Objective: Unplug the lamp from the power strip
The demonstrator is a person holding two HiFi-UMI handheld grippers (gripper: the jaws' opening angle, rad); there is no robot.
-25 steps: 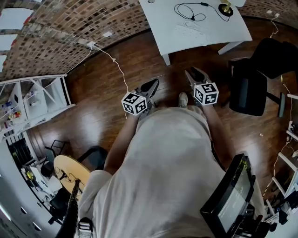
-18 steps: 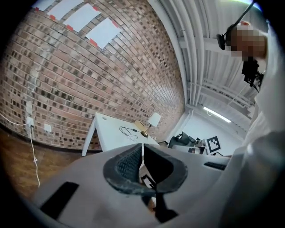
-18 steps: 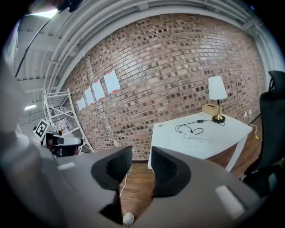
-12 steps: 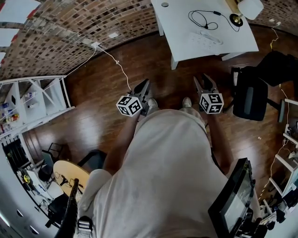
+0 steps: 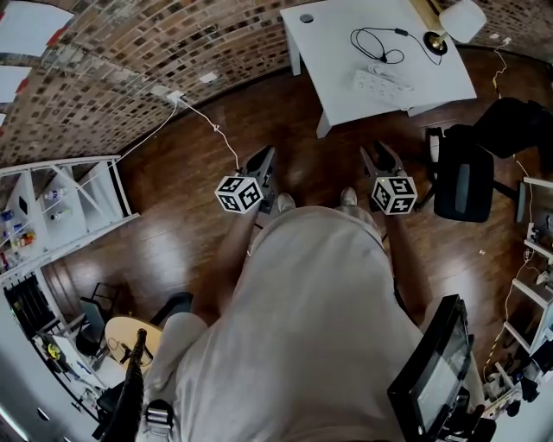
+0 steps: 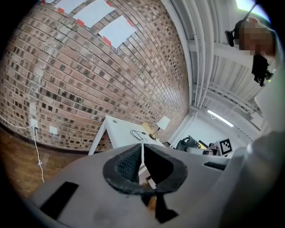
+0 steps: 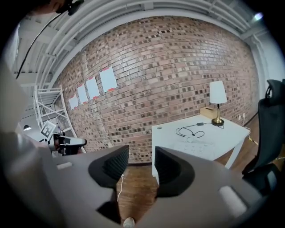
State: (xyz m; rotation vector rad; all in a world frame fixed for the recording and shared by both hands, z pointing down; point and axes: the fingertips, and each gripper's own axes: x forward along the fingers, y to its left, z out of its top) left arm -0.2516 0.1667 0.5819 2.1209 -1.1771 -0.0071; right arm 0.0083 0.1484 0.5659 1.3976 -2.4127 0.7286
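Note:
On the white table (image 5: 346, 52) lie a white power strip (image 5: 382, 84) and a looped black cord (image 5: 371, 39); the lamp (image 5: 449, 22), white shade over a brass base, stands at its far right corner. Both grippers are held in front of the person's body, well short of the table. The left gripper (image 5: 259, 162) is shut with nothing in it, its pads meeting in the left gripper view (image 6: 142, 156). The right gripper (image 7: 141, 162) is opening, jaws apart and nothing between them. Beyond it the lamp (image 7: 217, 95), cord (image 7: 189, 132) and power strip (image 7: 196, 144) show on the table (image 7: 227, 133).
A black office chair (image 5: 467, 177) stands right of the table. A white cable (image 5: 216, 129) runs from the brick wall across the wooden floor. White shelving (image 5: 78, 190) is at the left, a round wooden table (image 5: 130, 332) and a monitor (image 5: 432, 371) behind the person.
The person has walked toward the table, which now sits lower and closer in the head view. Both grippers stay in front of the body, carried along.

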